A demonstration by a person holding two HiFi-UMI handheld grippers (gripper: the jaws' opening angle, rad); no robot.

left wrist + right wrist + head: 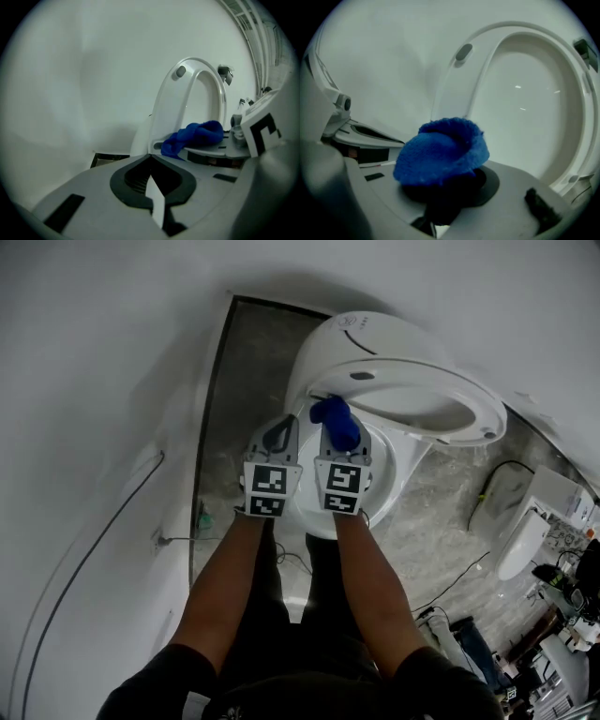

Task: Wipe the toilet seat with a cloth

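We find the right gripper [339,432] clamped on a bunched blue cloth [440,152], facing the raised white toilet seat [480,70] for wiping; left gripper [151,161] closed, empty, beside it.

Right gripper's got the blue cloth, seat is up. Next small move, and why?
Probably ease the right gripper forward until the blue cloth presses on the raised toilet seat. Its fingers are clamped on the cloth, which appears to hang just short of the seat; the left gripper is shut and empty.
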